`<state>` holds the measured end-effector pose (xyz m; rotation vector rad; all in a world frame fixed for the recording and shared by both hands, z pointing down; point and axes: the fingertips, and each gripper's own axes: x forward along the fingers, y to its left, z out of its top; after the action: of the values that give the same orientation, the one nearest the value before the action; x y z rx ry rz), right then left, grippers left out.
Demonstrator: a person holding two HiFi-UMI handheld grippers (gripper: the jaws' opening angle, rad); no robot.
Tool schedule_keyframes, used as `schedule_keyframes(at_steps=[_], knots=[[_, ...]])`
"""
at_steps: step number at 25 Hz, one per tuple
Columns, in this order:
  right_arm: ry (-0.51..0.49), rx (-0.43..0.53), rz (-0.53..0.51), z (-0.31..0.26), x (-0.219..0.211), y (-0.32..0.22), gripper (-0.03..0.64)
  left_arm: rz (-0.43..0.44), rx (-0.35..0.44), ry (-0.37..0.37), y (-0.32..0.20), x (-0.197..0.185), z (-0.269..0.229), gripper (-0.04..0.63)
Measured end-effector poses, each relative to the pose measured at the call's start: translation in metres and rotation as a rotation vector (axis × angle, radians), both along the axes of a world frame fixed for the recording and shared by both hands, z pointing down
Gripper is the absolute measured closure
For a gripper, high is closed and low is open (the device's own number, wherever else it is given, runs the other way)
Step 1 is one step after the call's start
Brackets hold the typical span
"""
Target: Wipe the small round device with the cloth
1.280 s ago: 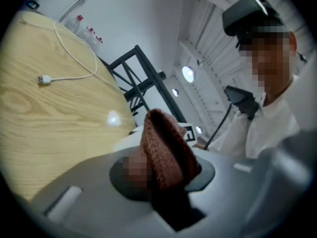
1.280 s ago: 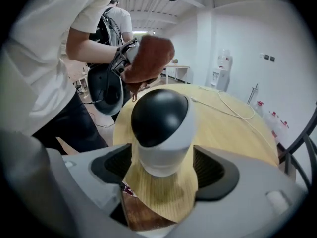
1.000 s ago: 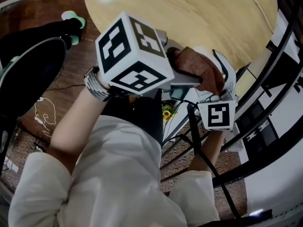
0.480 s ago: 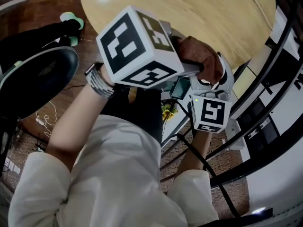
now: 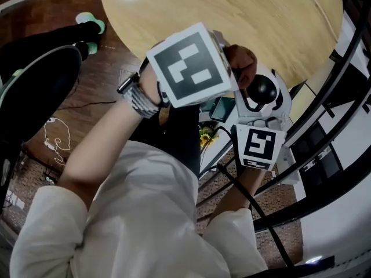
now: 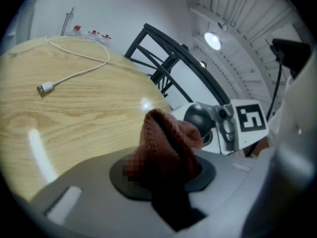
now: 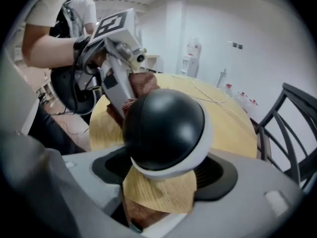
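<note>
The small round device, white with a glossy black dome, is clamped in my right gripper, just off the round table's near edge. In the right gripper view the device fills the centre between the jaws. A rust-brown cloth is bunched in my left gripper, which is shut on it. The cloth sits just up and left of the dome, close to it; contact cannot be told. From the left gripper view, the cloth stands in front of the device.
The round wooden table lies ahead, with a white USB cable on it. Black metal chair frames stand to the right. A dark seat is at the left. The person's arms and torso fill the lower head view.
The cloth covered the device's dome before. My left gripper has turned and slid the cloth up and left, so the black dome now shows. The right gripper holds about the same place.
</note>
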<state>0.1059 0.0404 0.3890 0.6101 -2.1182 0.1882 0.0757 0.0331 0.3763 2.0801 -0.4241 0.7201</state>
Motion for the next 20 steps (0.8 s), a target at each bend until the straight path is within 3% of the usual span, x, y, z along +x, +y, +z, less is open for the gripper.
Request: schedule_keyframes(at_steps=[4,7,9,11,15,18,20], knots=[[-0.002,-0.025,-0.217,-0.004,0.005,0.009,0.238,0.038,0.027,-0.098,-0.001,-0.004,0.009,0.471],[0.05,0.023,-0.382,-0.006,0.009,0.007,0.236,0.069,0.037,-0.149,0.0,-0.003,0.017,0.471],[0.08,0.063,-0.48,-0.006,0.006,0.004,0.236,0.097,0.023,-0.154,0.004,0.002,0.024,0.471],[0.089,0.041,-0.551,-0.006,0.003,0.005,0.236,0.112,0.015,-0.157,0.004,0.003,0.028,0.471],[0.076,-0.005,-0.628,-0.006,0.0,0.007,0.238,0.121,0.029,-0.159,0.005,0.008,0.027,0.471],[0.036,-0.022,-0.627,-0.005,-0.006,0.009,0.249,0.084,0.023,-0.194,0.007,-0.011,0.029,0.471],[0.008,-0.025,-0.595,-0.005,-0.005,0.008,0.25,0.041,0.007,-0.147,0.008,-0.024,0.021,0.471]])
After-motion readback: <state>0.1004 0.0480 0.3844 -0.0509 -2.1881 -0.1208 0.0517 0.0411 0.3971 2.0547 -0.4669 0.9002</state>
